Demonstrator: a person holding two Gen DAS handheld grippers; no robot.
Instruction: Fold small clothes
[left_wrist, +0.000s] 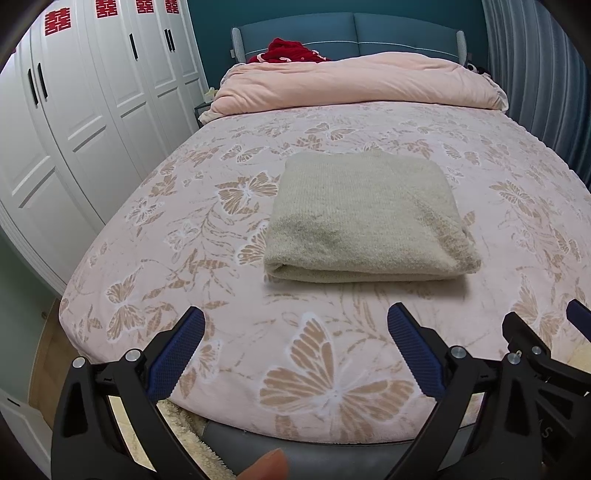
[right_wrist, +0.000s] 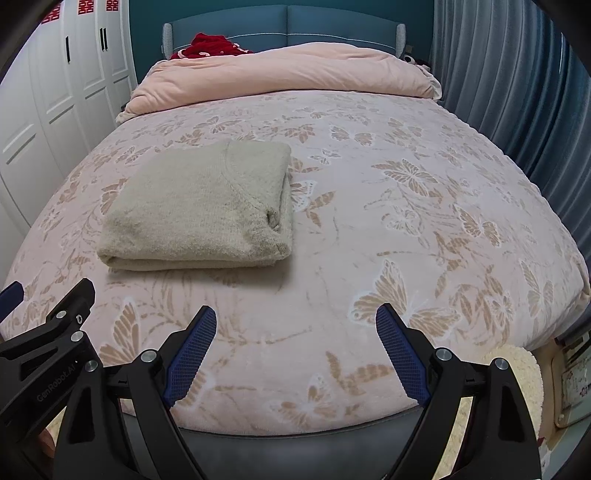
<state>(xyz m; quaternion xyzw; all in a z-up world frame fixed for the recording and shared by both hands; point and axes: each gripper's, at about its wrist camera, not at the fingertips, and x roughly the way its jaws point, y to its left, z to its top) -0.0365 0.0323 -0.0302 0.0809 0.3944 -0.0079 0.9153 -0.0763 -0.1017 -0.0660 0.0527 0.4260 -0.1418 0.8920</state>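
A: Bedroom. Bed (left_wrist: 155, 266) with butterfly cover filling both views, pink duvet (left_wrist: 354, 79) bunched at far end, red cloth (left_wrist: 291, 50) behind it by blue headboard (left_wrist: 347, 29). White wardrobe (left_wrist: 81, 110) to left, curtain (right_wrist: 517, 92) to right.

B: And the garment?

A: Beige sweater (left_wrist: 365, 218), folded into flat rectangle, lying on cover. Ahead of left gripper (left_wrist: 295, 350), slightly right of its line. Ahead and well left of right gripper (right_wrist: 295, 350). Touching neither.

B: Grippers?

A: Both spread wide, nothing between blue pads (left_wrist: 177, 354). Both low over near edge of bed, side by side, close together; right one's frame showing at right margin of left view, left one's frame at left margin of right view.

B: Anything else?

A: Fingertip (left_wrist: 266, 467) at bottom of left view. Fluffy cream rug (right_wrist: 524, 373) on floor, right of right gripper.
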